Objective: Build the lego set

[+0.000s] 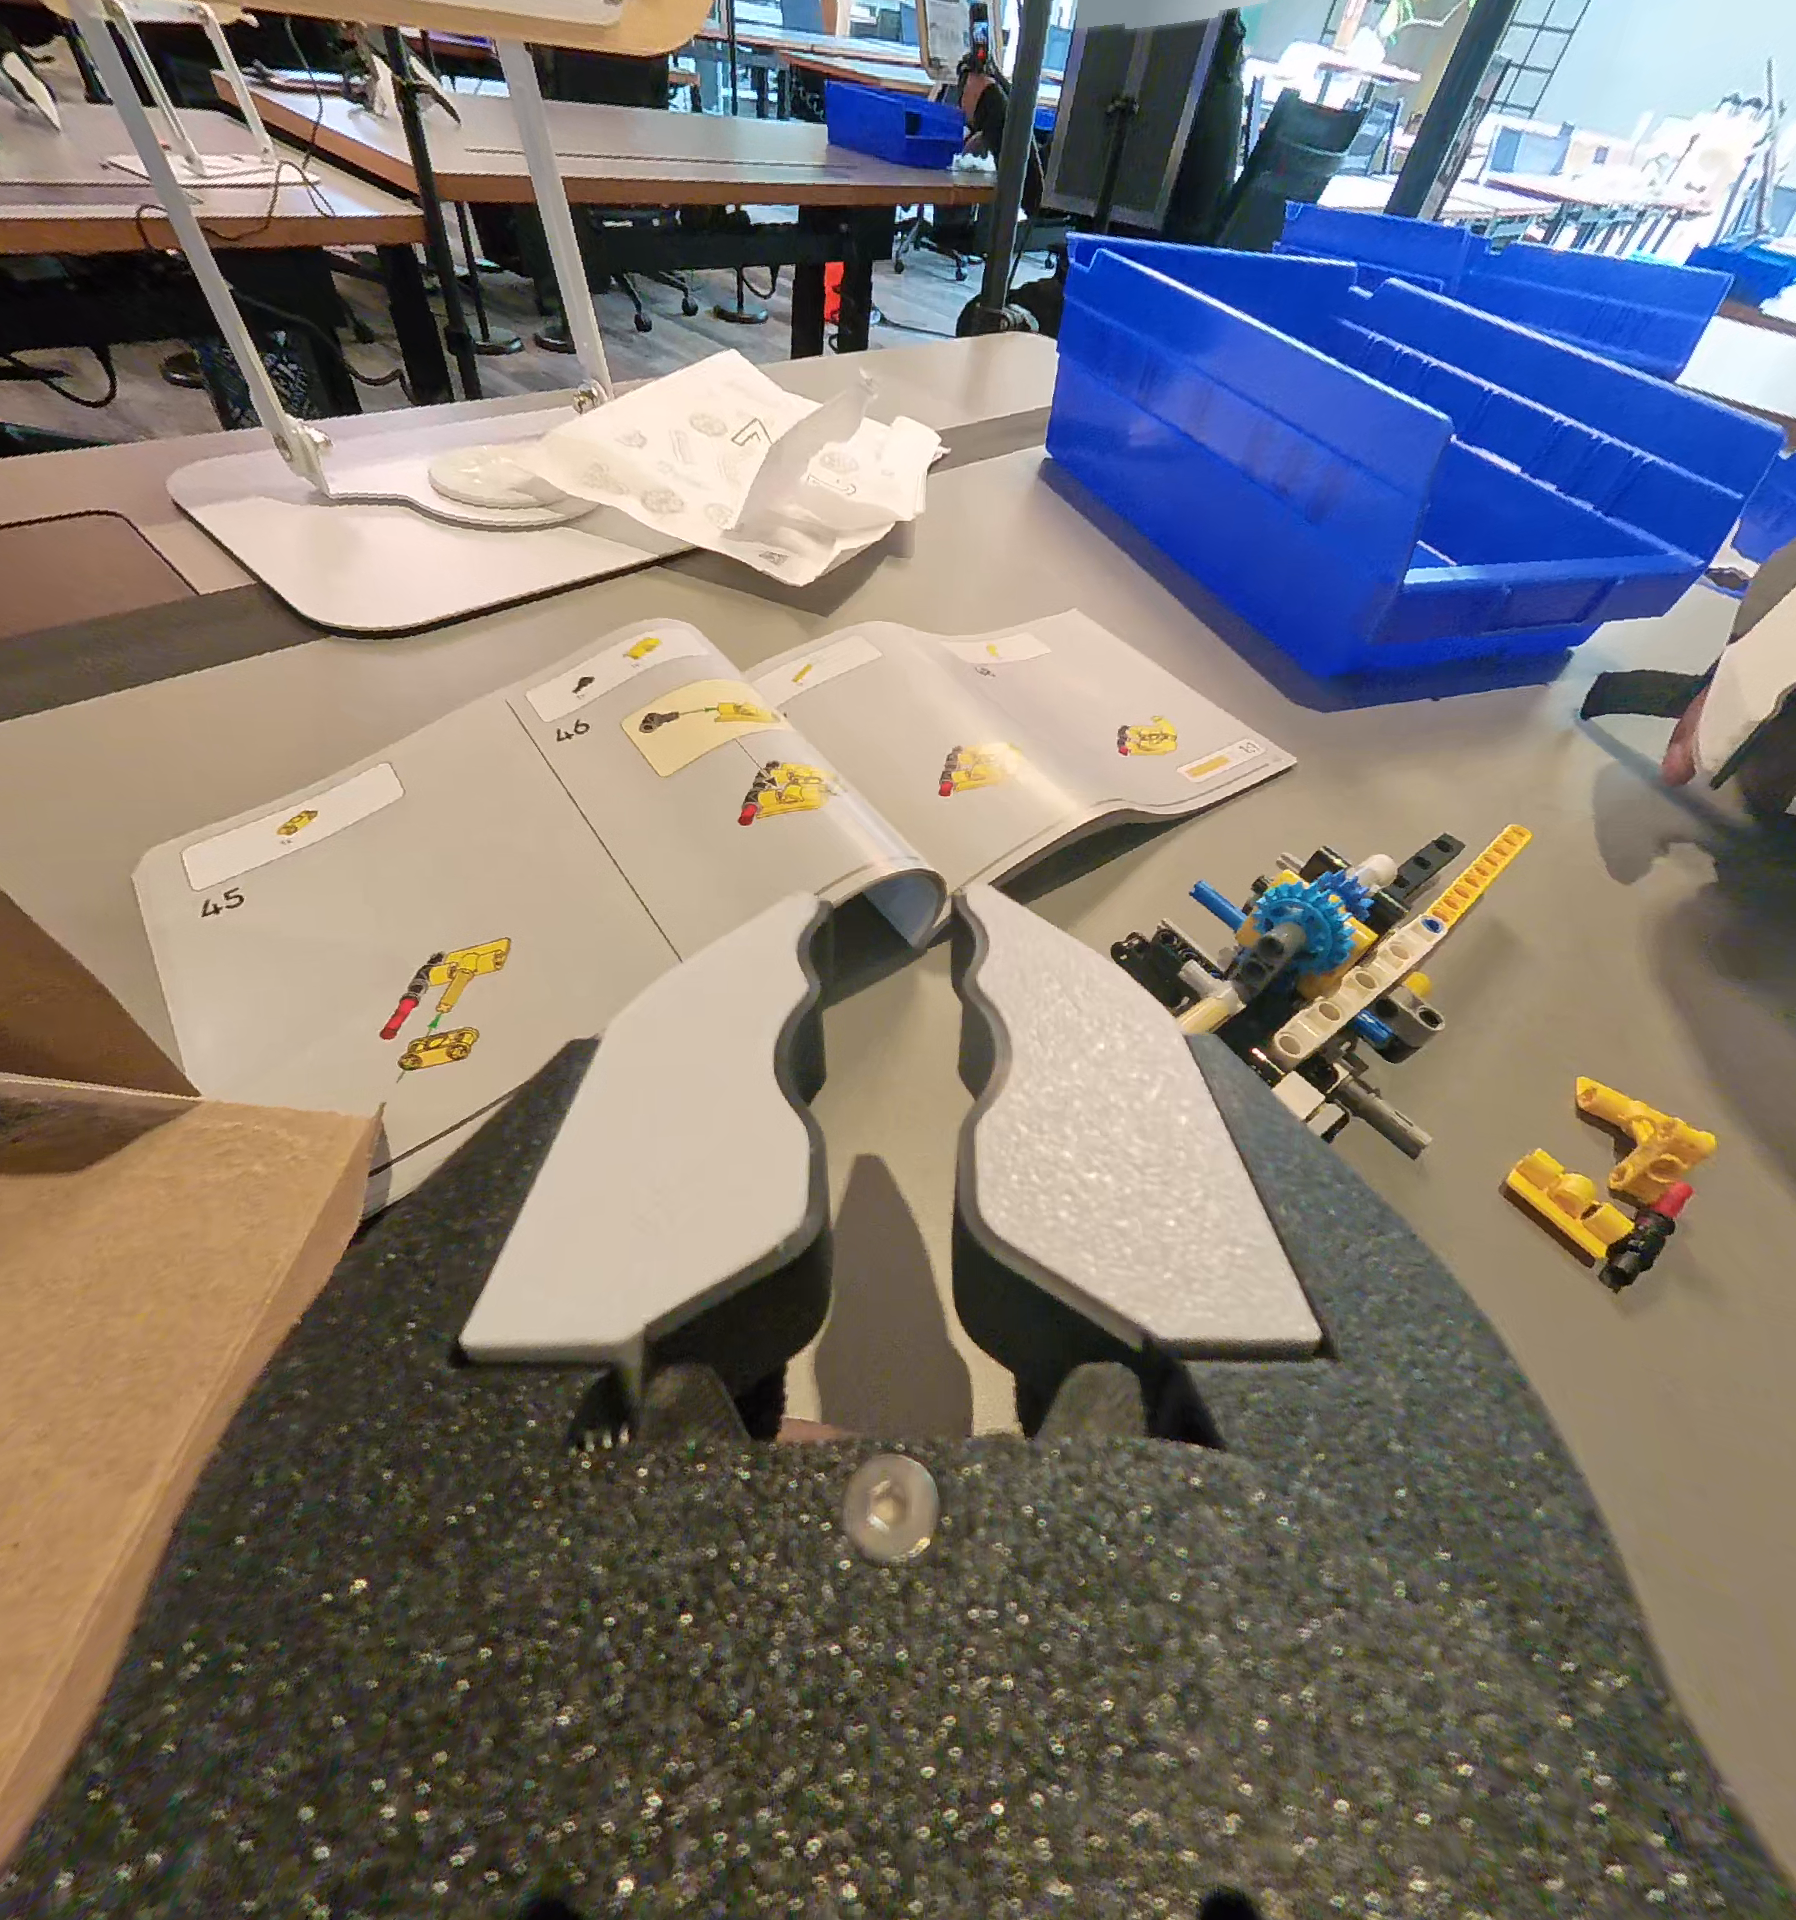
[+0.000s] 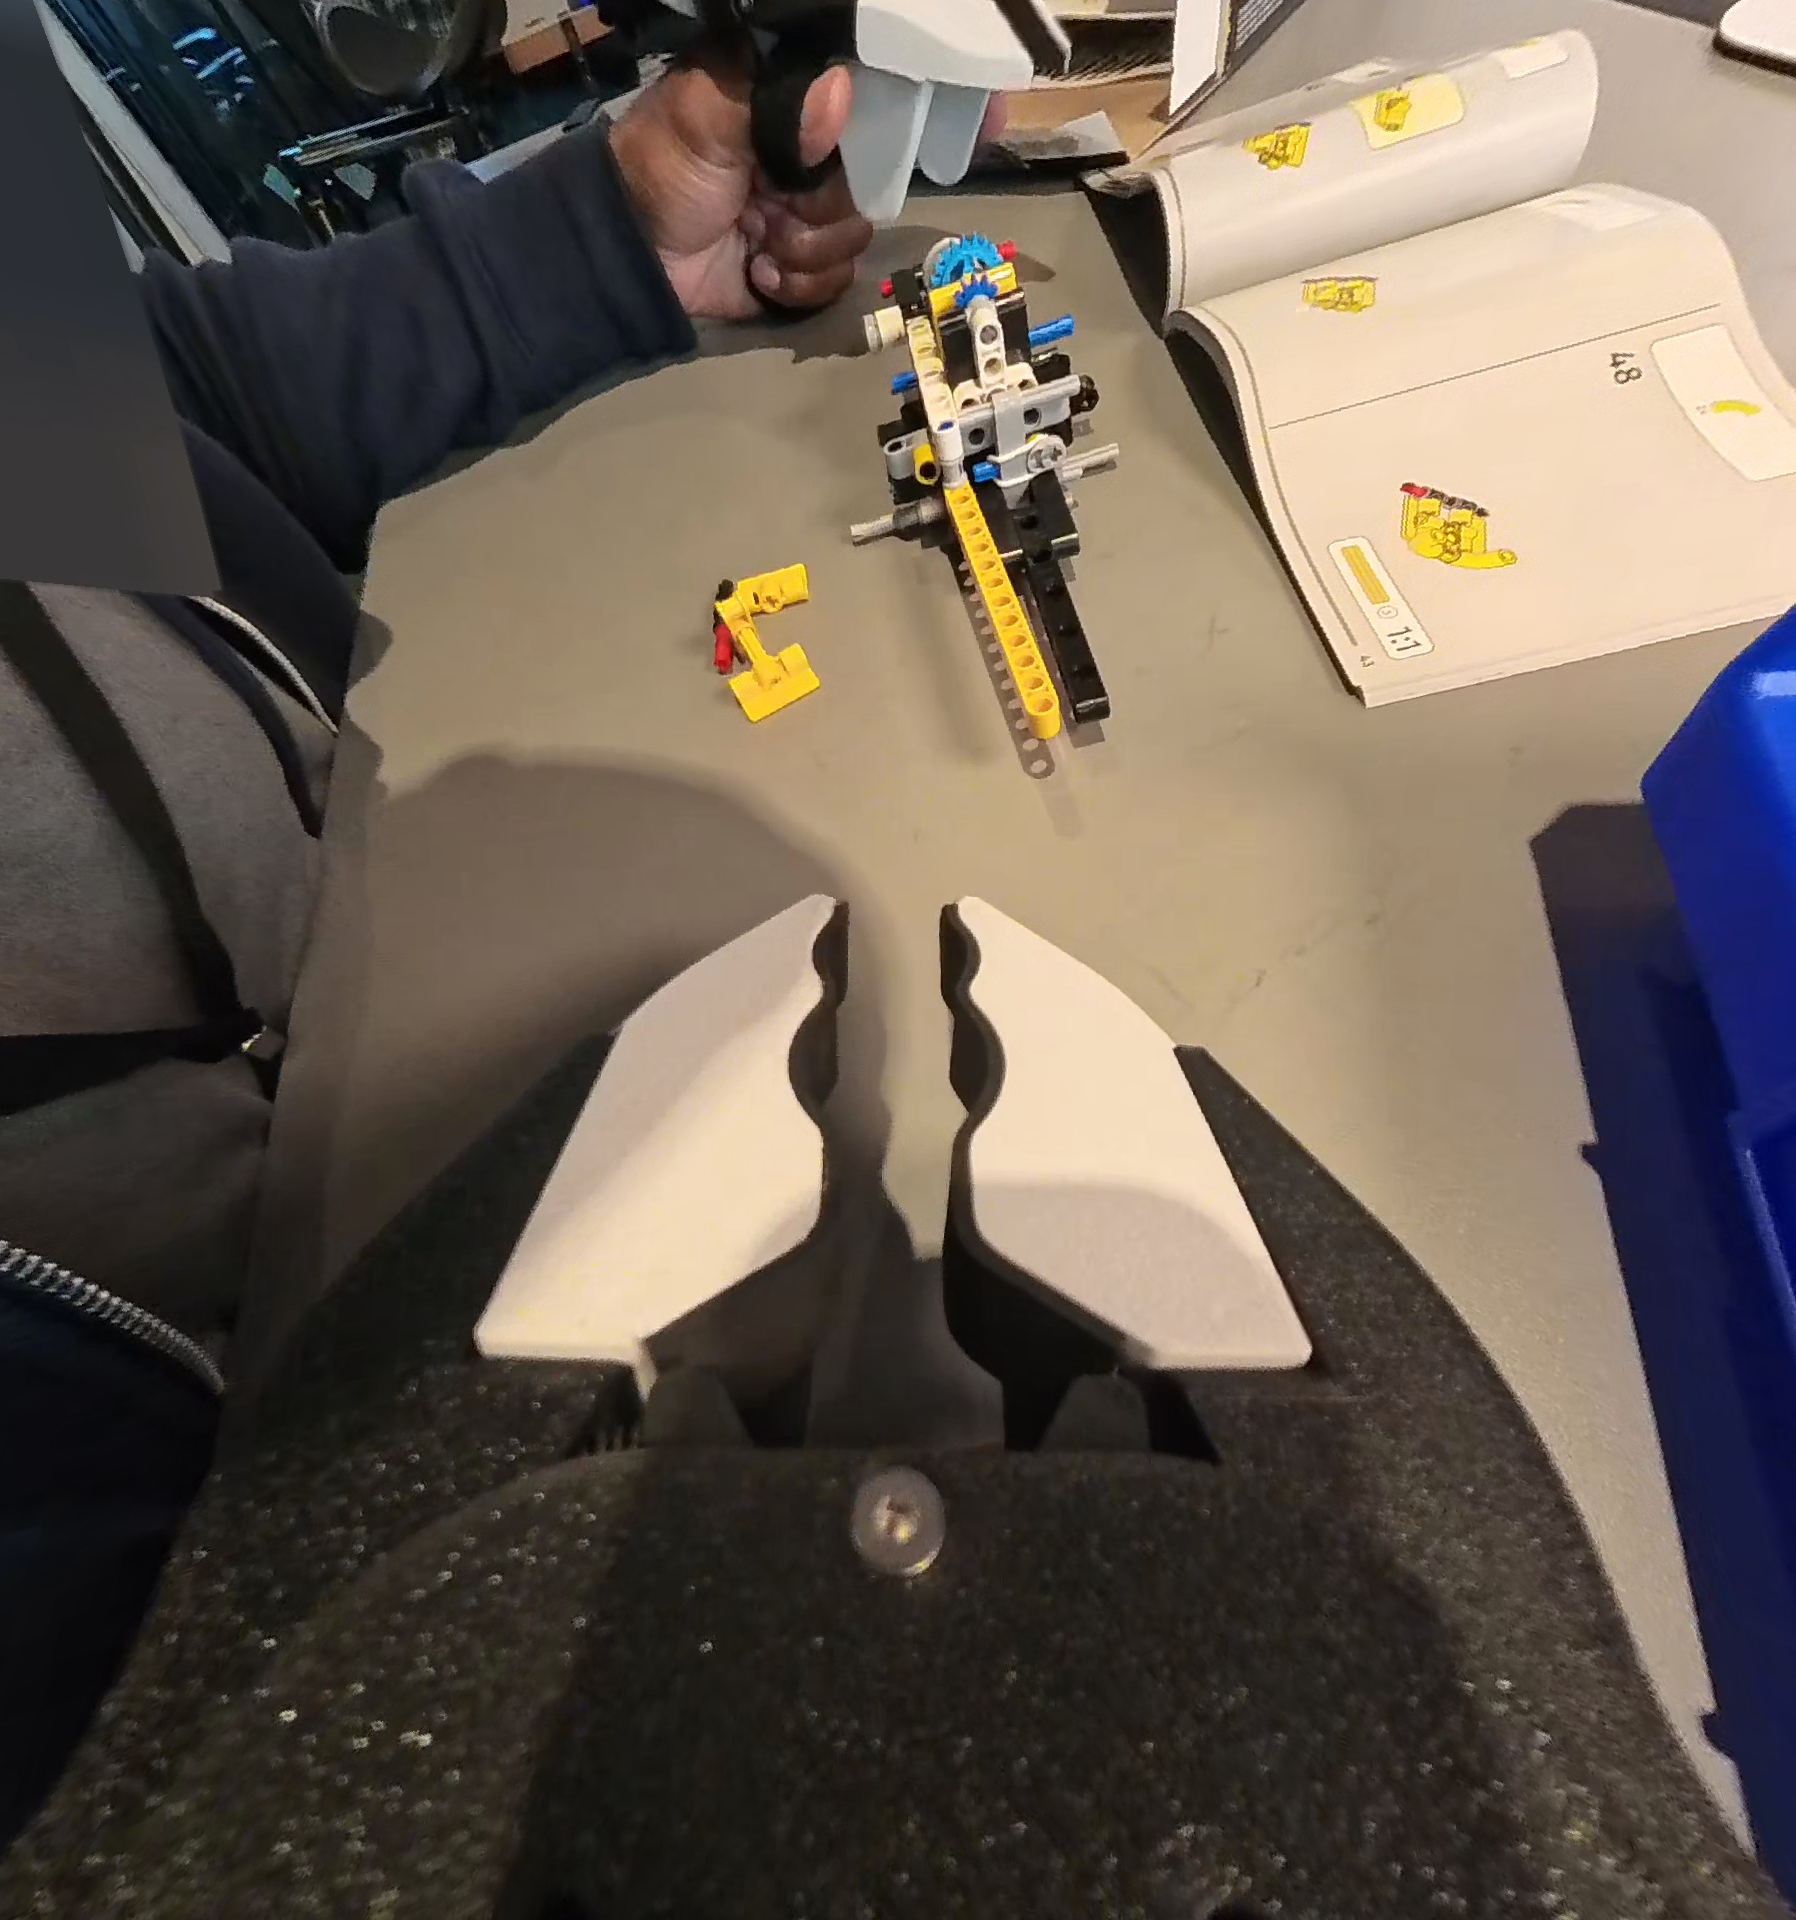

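A partly built lego model (image 1: 1330, 966) with a blue gear, black frame and long yellow beam lies on the grey table (image 1: 1185, 1195); it also shows in the right wrist view (image 2: 987, 436). A small yellow sub-assembly (image 1: 1611, 1174) with a red and black pin lies beside it, also in the right wrist view (image 2: 764, 639). The open instruction booklet (image 1: 613, 831) lies in front of my left gripper (image 1: 889, 909), which is open and empty above the booklet's fold. My right gripper (image 2: 894, 909) is open and empty, well short of the model. The left gripper (image 2: 915, 114) shows far off in a hand.
Blue plastic bins (image 1: 1372, 468) stand at the back right of the table and one (image 2: 1767, 935) is close on the right of my right gripper. A cardboard box (image 1: 94, 1299) sits at the left. A white lamp base (image 1: 374, 530) and crumpled bags (image 1: 769, 468) lie behind the booklet.
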Available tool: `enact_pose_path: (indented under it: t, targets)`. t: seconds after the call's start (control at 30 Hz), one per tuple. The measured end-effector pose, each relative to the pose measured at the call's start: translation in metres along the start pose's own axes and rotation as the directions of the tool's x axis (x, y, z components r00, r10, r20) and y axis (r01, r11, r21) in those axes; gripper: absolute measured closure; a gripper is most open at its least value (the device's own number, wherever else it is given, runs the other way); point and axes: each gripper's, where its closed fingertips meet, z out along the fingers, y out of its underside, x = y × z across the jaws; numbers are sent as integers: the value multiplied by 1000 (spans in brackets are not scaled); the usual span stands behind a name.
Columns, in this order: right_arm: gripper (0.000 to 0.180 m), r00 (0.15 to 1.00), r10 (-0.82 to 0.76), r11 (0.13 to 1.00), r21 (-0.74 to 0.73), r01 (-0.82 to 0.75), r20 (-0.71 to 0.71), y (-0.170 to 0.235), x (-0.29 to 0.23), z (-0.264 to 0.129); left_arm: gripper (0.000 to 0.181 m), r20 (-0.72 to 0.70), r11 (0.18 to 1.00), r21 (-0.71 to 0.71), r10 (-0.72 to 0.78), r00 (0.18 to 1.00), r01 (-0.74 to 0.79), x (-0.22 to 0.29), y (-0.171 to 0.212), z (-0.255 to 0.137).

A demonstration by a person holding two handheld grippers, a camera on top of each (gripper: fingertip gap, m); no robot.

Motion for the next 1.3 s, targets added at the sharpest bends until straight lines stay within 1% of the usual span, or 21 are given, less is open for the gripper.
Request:
enact_pose_path:
  t: [0.37,0.6,0.63,0.67,0.73,0.8,0.87,0.97,1.03,1.07,1.23,1.3]
  targets:
    - [163,1000,-6,1000,-8,6,-12,1,1,2,160,-2,1000,-27,16,1000,-16,2,3,3]
    - [159,999,-19,1000,11,19,-43,-3,5,0,160,2,999,-42,34,999,-33,3,5,4]
    - [158,997,-35,999,13,36,-62,-4,7,-2,160,3,998,-46,39,999,-39,3,6,5]
    - [158,991,-69,998,6,70,-116,-6,14,-5,160,4,998,-49,45,999,-45,4,6,5]
    - [158,960,-130,991,-5,133,-249,-14,30,-20,160,5,997,-52,51,999,-51,4,7,5]
    - [158,904,-162,986,-25,166,-396,-27,49,-45,160,7,998,-46,54,999,-53,4,6,5]
    - [158,834,-157,987,-59,149,-529,-34,69,-71,160,6,998,-43,52,999,-52,4,6,4]
    - [156,748,-190,979,-176,100,-636,-26,92,-91,160,2,997,-47,61,998,-61,6,6,5]
    - [154,703,-245,960,-270,77,-668,-19,100,-95,160,1,996,-52,72,997,-72,7,7,5]
    - [153,698,-264,949,-309,64,-666,-15,102,-95,160,1,995,-55,78,997,-78,8,8,5]
    - [150,690,-294,909,-417,-13,-662,1,116,-95,160,-6,993,-67,98,995,-99,11,10,5]
    - [150,704,-301,885,-464,-46,-644,13,119,-94,160,-9,993,-67,100,995,-101,12,10,5]
